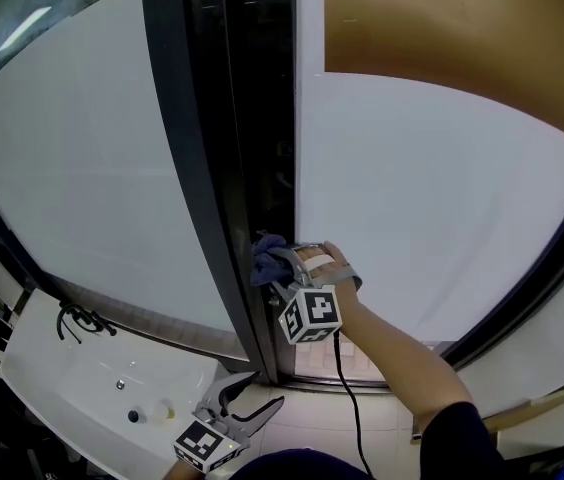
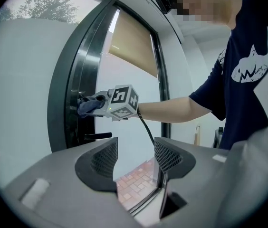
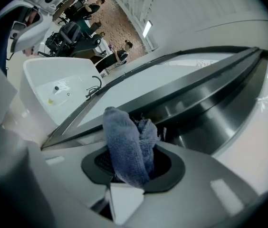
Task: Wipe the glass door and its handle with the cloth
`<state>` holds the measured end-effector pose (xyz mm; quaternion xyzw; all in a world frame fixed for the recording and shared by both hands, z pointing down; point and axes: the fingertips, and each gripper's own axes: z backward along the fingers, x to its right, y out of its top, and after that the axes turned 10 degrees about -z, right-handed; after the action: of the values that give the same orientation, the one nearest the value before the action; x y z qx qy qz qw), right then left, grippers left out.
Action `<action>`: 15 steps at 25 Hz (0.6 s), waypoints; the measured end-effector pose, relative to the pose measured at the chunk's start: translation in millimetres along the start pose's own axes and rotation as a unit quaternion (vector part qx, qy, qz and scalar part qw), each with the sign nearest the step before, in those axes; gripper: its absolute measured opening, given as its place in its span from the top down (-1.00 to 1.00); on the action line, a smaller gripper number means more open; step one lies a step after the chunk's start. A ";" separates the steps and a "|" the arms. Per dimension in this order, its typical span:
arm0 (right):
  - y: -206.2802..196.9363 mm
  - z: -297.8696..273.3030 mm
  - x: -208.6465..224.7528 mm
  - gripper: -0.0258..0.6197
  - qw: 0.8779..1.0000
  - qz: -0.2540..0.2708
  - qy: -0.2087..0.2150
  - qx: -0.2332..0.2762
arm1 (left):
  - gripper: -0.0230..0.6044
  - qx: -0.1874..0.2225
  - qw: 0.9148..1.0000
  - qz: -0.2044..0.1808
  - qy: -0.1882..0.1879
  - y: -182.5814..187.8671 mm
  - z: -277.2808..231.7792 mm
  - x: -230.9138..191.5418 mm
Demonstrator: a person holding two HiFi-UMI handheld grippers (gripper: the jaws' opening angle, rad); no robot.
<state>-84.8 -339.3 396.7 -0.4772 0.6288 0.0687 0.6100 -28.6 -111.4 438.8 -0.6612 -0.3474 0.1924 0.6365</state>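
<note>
The glass door point(image 1: 432, 208) has frosted white panes and a dark metal frame point(image 1: 197, 168). My right gripper point(image 1: 282, 261) is shut on a bunched blue cloth point(image 1: 265, 253) and holds it against the dark frame edge at mid height. In the right gripper view the cloth point(image 3: 122, 137) bulges from between the jaws of the right gripper point(image 3: 133, 159), close to the frame point(image 3: 196, 94). The left gripper view shows the cloth point(image 2: 89, 106) above a short dark handle bar point(image 2: 98, 136). My left gripper point(image 1: 262, 393) hangs low and open, holding nothing, its fingers point(image 2: 103, 158) spread.
A white sink point(image 1: 72, 378) with a dark faucet point(image 1: 77, 318) stands at the lower left, and a small yellow item point(image 1: 159, 408) lies in it. A tan blind point(image 1: 462, 28) covers the upper right pane. A black cable point(image 1: 347, 398) trails from the right gripper. The floor point(image 2: 134, 179) is brick-patterned.
</note>
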 end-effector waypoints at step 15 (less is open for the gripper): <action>-105.7 42.7 -7.0 0.52 0.995 0.028 -0.003 -0.094 | 0.17 -0.006 1.000 -0.002 -0.011 3.0 -11.9 3.3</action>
<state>16.1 -363.8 444.4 -0.5143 0.6308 0.1465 0.5622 -17.4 -117.4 437.8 -0.6619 -0.3573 0.1963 0.6291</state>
